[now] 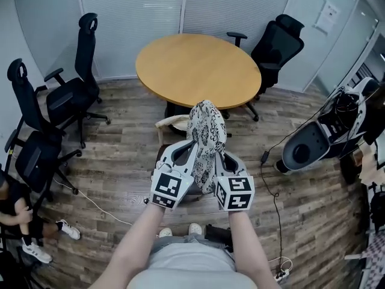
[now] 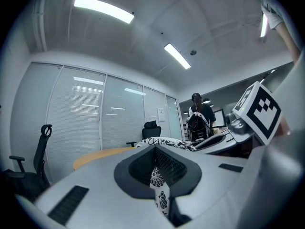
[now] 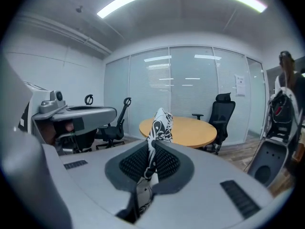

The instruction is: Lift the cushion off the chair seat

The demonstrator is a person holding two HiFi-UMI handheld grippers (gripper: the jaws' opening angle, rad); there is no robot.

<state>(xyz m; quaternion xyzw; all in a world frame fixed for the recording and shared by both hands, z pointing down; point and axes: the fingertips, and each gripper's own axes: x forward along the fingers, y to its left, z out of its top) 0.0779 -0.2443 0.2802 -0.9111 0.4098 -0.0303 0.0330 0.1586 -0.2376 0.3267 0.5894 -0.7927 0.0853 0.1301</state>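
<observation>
The black-and-white patterned cushion (image 1: 207,134) hangs upright in the air between my two grippers, above the chair (image 1: 170,123), which it mostly hides. My left gripper (image 1: 191,148) is shut on the cushion's left edge. In the left gripper view the fabric (image 2: 158,194) is pinched between the jaws of that gripper (image 2: 157,173). My right gripper (image 1: 220,154) is shut on the cushion's right edge. In the right gripper view the cushion (image 3: 161,123) rises out of the closed jaws of that gripper (image 3: 148,163).
A round wooden table (image 1: 198,68) stands just beyond the chair. Black office chairs sit at the left (image 1: 69,95) (image 1: 36,149) and back right (image 1: 277,44). A white machine (image 1: 319,137) and a floor cable (image 1: 274,179) lie right. A person (image 1: 18,215) sits lower left.
</observation>
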